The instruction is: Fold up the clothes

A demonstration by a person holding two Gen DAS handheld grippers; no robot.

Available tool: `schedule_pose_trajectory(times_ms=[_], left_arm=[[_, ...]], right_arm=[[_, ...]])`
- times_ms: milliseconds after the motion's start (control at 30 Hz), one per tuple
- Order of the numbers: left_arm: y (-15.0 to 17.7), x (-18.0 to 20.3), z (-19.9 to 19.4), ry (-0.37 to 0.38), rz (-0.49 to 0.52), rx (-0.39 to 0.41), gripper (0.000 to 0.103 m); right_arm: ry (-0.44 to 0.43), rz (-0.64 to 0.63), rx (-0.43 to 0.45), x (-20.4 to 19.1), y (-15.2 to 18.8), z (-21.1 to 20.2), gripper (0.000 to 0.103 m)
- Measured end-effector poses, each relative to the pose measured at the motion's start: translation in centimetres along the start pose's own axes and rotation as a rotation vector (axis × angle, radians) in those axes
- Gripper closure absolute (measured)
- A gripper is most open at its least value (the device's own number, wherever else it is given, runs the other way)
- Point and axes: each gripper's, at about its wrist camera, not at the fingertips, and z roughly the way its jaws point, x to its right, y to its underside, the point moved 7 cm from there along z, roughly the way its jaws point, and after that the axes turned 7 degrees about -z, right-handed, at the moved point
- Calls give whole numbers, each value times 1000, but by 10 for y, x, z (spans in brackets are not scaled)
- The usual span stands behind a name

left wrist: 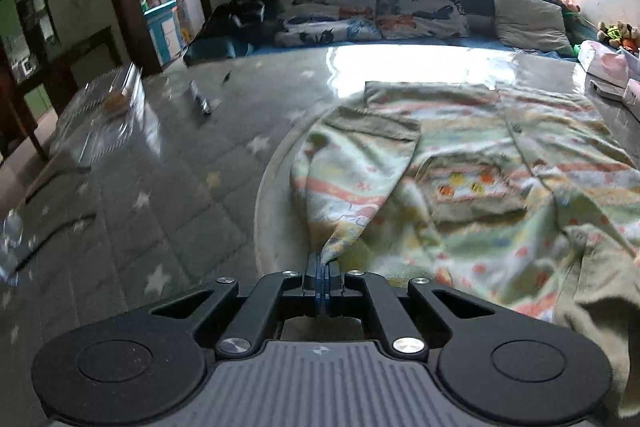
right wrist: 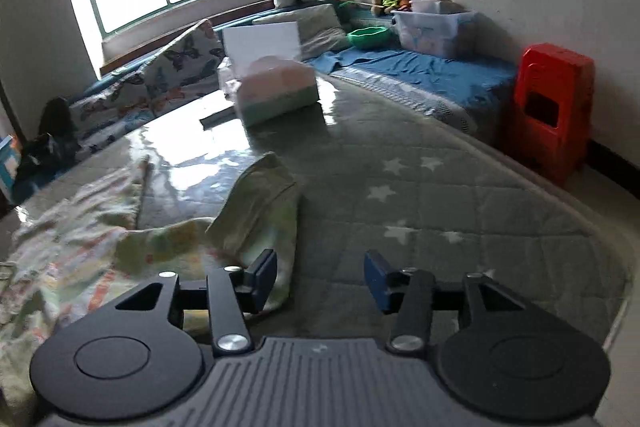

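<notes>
A pale green patterned garment (left wrist: 472, 187) lies spread on a grey star-print mat (left wrist: 168, 187). My left gripper (left wrist: 320, 267) is shut on the edge of its left sleeve (left wrist: 352, 163) and holds that part lifted off the mat. In the right wrist view the same garment (right wrist: 80, 251) lies at the left, with its other sleeve (right wrist: 264, 211) folded up just ahead of my right gripper (right wrist: 320, 275). That gripper is open and empty over the mat (right wrist: 440, 195), its left finger (right wrist: 266, 271) beside the sleeve's edge.
Butterfly-print pillows (left wrist: 420, 3) and a grey cushion (left wrist: 528, 23) line the far side under the window. A remote (left wrist: 200, 99) and a clear box (left wrist: 104, 107) lie at the left. A tissue box (right wrist: 276, 91), a plastic bin (right wrist: 432, 27) and a red stool (right wrist: 552, 107) are at the right.
</notes>
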Motion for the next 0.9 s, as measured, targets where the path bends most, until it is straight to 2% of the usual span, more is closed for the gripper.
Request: schedule_pose_trajectory(times_ms=[33, 167, 200, 533, 700, 800, 867, 900], left_arm=[[3, -1, -1, 2, -5, -4, 101], [8, -1, -5, 5, -16, -8, 101], [8, -1, -6, 6, -17, -8, 101], [7, 0, -4, -5, -27, -13, 100], [7, 0, -4, -12, -23, -18, 97], [5, 1, -5, -9, -20, -20, 80], [5, 3, -8, -12, -10, -11, 58], [4, 5, -10, -10, -2, -4, 56]], right_arm=[[-5, -24, 3, -3, -1, -1, 49], [-35, -148, 29, -30, -7, -3, 27], [-33, -174, 35, -37, -9, -1, 25], [-36, -244, -14, -61, -16, 50, 18], [48, -248, -23, -47, -17, 62, 18], [114, -210, -4, -22, -21, 59, 18], [159, -177, 9, -3, -23, 55, 18], [177, -163, 10, 6, -24, 53, 18]])
